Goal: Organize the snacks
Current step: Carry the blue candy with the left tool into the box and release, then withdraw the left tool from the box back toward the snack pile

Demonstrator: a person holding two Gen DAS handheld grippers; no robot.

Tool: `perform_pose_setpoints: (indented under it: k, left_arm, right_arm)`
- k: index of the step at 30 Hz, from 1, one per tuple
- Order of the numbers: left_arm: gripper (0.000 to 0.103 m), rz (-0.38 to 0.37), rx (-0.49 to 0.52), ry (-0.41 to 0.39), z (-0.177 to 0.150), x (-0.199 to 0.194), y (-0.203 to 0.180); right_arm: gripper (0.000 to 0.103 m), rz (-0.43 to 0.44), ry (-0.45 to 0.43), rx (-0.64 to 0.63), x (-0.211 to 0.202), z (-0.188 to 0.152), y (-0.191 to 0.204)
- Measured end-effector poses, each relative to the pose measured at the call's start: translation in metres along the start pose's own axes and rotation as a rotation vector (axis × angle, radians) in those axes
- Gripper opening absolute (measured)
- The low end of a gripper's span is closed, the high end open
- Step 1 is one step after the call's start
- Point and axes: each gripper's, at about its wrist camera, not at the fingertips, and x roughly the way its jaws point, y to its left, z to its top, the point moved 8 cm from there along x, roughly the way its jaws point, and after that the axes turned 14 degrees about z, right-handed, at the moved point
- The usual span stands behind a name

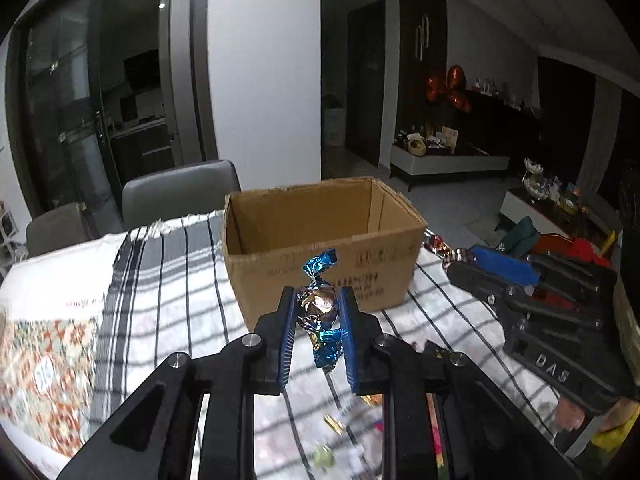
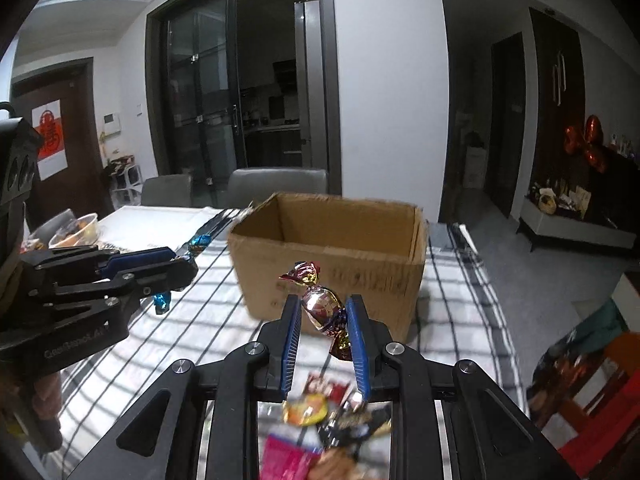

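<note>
- Evidently, the left gripper [image 1: 319, 307] pinched a blue-ended foil-wrapped candy [image 1: 319, 304] across its middle, raised above the striped cloth-covered table [image 1: 168, 280], likely for a drop into the open brown cardboard box [image 1: 320, 248].
- The right gripper [image 2: 323, 311] likewise clamped a maroon-and-gold foil candy [image 2: 322, 308], short of the box's near wall.
- Loose snack packets [image 2: 320, 420] lay blurred by the table's near edge.

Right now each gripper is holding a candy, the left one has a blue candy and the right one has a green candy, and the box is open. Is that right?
Not quite. The right gripper holds a red-purple candy, not a green one, as the right wrist view shows. The rest is right: the left gripper holds a blue candy, and the cardboard box is open.
</note>
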Motion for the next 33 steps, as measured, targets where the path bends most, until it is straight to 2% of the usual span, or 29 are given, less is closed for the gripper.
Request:
perform_pose_setpoints:
  k: [7,12,14,21,22,24,25,26,29,31,33]
  left_arm:
    - [0.022,-0.025,0.058,0.02,0.042,0.031,-0.001]
    - [0.022,-0.037,0.054,0.059,0.068,0.064,0.001]
    - [0.022,-0.028,0.054,0.067,0.078,0.079,0.003]
    - [0.022,-0.014,0.043,0.124,0.101,0.121,0.006]
    - [0.023,-0.007,0.046,0.127,0.103,0.124,0.006]
    - [0.046,0.002,0.03,0.135,0.107,0.129,0.007]
    - [0.047,-0.001,0.024,0.123,0.107,0.127,0.007]
    - [0.047,-0.001,0.027,0.118,0.107,0.126,0.006]
    - [0.049,-0.018,0.043,0.104,0.1,0.114,0.004]
    - [0.055,-0.03,0.042,0.091,0.094,0.101,0.004]
    - [0.055,-0.014,0.036,0.084,0.092,0.09,0.006]
  right_arm:
    - [0.025,-0.022,0.014,0.005,0.024,0.047,-0.027]
    - [0.025,-0.026,0.052,0.018,0.05,0.073,-0.044]
    - [0.025,-0.02,0.068,0.031,0.06,0.079,-0.051]
    - [0.025,-0.08,0.122,0.077,0.095,0.089,-0.077]
    - [0.025,-0.08,0.122,0.088,0.097,0.09,-0.081]
    - [0.031,-0.08,0.133,0.126,0.1,0.089,-0.088]
    - [0.042,-0.077,0.137,0.143,0.101,0.089,-0.09]
    - [0.045,-0.074,0.138,0.151,0.1,0.087,-0.089]
    - [0.045,-0.072,0.138,0.151,0.093,0.081,-0.092]
    - [0.045,-0.062,0.136,0.14,0.086,0.076,-0.086]
    - [0.045,-0.062,0.139,0.109,0.079,0.072,-0.077]
